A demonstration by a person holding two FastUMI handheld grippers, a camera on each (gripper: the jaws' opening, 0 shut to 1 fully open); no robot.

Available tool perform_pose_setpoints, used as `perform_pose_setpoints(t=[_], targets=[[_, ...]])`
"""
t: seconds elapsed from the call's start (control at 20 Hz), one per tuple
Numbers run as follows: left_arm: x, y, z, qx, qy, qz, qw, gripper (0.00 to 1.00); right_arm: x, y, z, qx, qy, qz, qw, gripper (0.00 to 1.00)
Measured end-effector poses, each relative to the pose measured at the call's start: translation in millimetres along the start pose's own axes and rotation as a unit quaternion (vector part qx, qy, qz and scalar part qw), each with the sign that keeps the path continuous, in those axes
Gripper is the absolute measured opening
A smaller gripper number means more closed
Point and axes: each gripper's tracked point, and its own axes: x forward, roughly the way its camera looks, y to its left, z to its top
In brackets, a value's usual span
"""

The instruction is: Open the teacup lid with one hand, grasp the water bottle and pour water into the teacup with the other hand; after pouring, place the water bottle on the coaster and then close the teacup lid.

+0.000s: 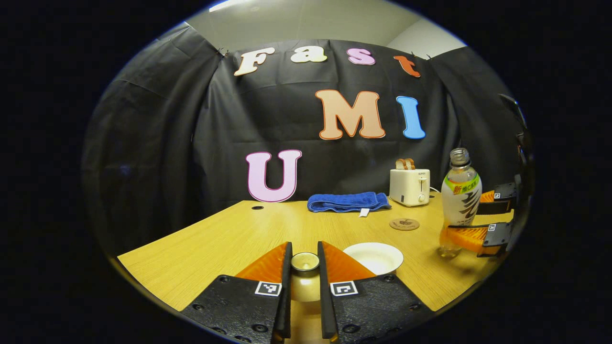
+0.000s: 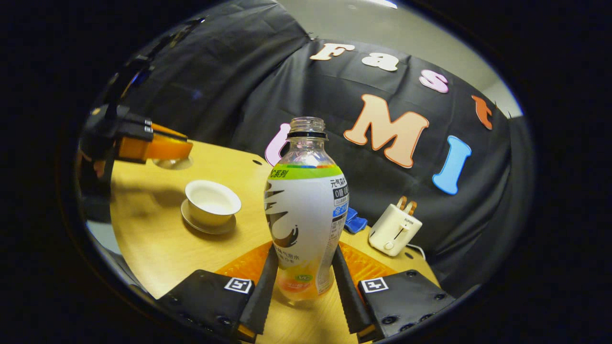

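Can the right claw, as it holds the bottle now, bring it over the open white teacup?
Probably yes: the right claw grips the clear plastic water bottle, and bare wooden table lies between it and the uncovered white teacup.

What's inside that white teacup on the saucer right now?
The teacup stands open on its saucer; its pale inner wall looks bare and dry. The near rim hides the bottom, so a little liquid there can't be ruled out.

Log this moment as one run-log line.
left gripper: shut on teacup lid, lifted | right gripper: shut on water bottle, upright, uncapped | teacup: open on saucer | coaster: bare | pour: not started
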Motion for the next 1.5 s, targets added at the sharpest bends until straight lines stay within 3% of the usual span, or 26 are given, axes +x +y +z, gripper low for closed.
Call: perform_pose_setpoints(t=[0.2, 0.45, 0.95, 1.5], targets=[[-1.8, 8.2, -0.6, 0.006, 0.001, 0.006, 1.000, 0.22, 15.4, 5.7, -5.3, -0.079, 0.007, -0.002, 0.997, 0.67], [-3.1, 16.6, -1.6, 0.003, 0.000, 0.010, 1.000, 0.22, 34.8, 11.8, -20.9, -0.176, 0.018, 0.001, 0.984, 0.68], [-4.5, 30.5, -10.2, -0.003, 0.007, 0.018, 1.000, 0.22, 49.6, 23.2, -32.0, -0.335, 0.020, -0.007, 0.942, 0.67], [-5.3, 45.0, -14.9, -0.020, 0.009, 0.027, 0.999, 0.22, 52.0, 20.9, -27.2, -0.444, 0.008, -0.033, 0.895, 0.67]])
